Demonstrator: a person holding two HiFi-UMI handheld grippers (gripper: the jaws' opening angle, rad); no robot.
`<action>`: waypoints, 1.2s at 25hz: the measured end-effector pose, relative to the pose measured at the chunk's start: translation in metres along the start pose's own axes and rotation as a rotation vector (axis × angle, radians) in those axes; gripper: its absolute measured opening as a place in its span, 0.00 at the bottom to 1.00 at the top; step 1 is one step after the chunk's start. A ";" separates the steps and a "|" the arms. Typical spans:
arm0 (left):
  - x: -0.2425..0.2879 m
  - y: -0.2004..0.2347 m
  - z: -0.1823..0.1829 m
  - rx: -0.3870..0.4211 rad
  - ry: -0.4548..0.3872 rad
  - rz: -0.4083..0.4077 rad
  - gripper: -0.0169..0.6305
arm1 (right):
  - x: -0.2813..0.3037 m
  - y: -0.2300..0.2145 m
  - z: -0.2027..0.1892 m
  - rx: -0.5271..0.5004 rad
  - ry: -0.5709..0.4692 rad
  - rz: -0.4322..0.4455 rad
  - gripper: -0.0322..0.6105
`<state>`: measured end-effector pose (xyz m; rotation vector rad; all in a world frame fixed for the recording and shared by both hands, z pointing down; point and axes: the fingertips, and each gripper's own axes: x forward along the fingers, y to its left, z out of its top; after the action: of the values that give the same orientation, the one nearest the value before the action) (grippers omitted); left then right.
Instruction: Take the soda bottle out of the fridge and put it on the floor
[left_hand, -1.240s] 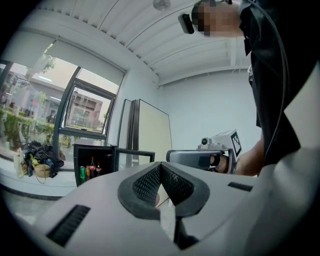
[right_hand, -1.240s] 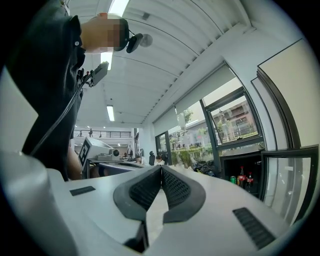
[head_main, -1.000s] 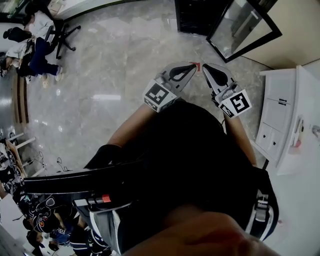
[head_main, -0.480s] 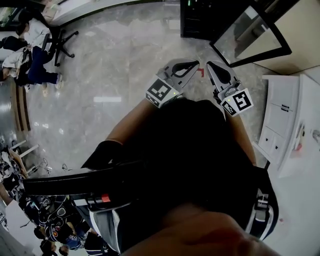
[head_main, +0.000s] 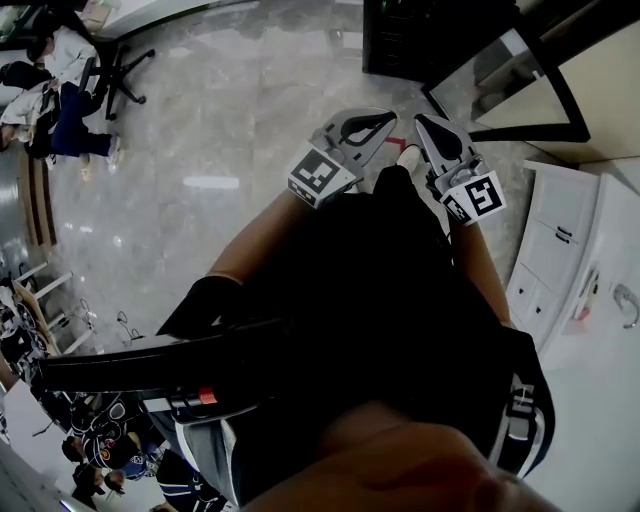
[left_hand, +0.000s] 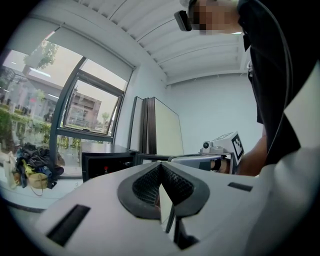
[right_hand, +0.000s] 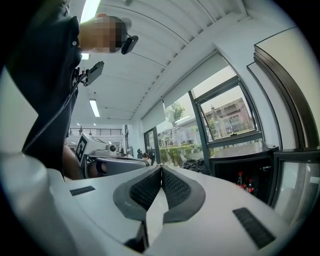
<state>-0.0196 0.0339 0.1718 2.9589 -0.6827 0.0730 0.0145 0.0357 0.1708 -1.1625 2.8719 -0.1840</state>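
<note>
In the head view, people (head_main: 70, 105) sit in the upper left, across the marble floor (head_main: 220, 130). At upper centre, the left gripper (head_main: 388, 120) has its fingers together on nothing. Just right of it, the right gripper (head_main: 420, 122) is likewise closed and empty. The black fridge (head_main: 410, 40) stands open at the upper right. In the right gripper view, the soda bottle (right_hand: 240, 180) stands inside it, lower right, beside a second bottle (right_hand: 250, 185).

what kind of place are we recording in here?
Probably an open office or lab space: people sit on office chairs on a polished stone-look floor, with tall windows and a small black fridge holding soda bottles.
</note>
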 end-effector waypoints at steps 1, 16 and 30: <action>0.007 0.004 -0.002 -0.001 0.004 0.010 0.03 | 0.002 -0.009 -0.002 0.000 0.001 0.008 0.07; 0.141 0.104 -0.009 -0.037 0.045 0.229 0.03 | 0.053 -0.209 -0.031 0.008 0.102 0.068 0.07; 0.242 0.245 -0.126 -0.055 0.000 0.286 0.03 | 0.158 -0.366 -0.139 -0.018 0.109 -0.118 0.07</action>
<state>0.0870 -0.2763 0.3362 2.7873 -1.0848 0.0749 0.1426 -0.3212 0.3551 -1.3685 2.9032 -0.2324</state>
